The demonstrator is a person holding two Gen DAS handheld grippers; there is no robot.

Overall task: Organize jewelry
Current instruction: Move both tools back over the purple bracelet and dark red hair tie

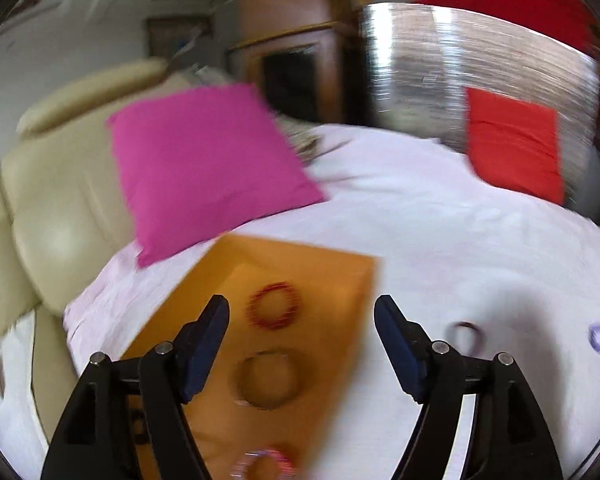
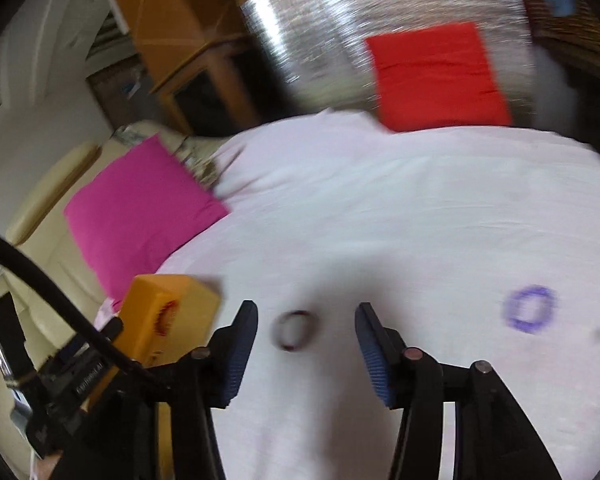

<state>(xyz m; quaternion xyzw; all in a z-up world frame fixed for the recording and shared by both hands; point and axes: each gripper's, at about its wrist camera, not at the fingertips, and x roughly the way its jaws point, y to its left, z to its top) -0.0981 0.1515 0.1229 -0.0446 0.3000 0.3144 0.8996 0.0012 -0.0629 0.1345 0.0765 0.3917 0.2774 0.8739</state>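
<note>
In the left wrist view my left gripper (image 1: 302, 305) stands open above an orange box (image 1: 332, 276) on the white sheet. In the box lie a red bangle (image 1: 274, 306), a brownish bangle (image 1: 266, 380) and a pink-white bangle (image 1: 264, 466), none touched by the pads. To the right on the sheet are a dark bangle (image 1: 466, 336) and a purple bangle (image 1: 599, 338). In the right wrist view my right gripper (image 2: 306, 310) is open over the dark bangle (image 2: 296, 330), which lies flat between the finger lines, untouched. The purple bangle (image 2: 531, 309) lies further right. The orange box (image 2: 180, 300) is at the left.
A pink cushion (image 1: 204, 168) and cream sofa (image 1: 60, 200) border the white sheet (image 1: 440, 232) on the left. A red cushion (image 2: 436, 76) leans on a silver foil panel (image 2: 320, 20) at the back. A black housing with a cable (image 2: 60, 376) fills the lower left of the right wrist view.
</note>
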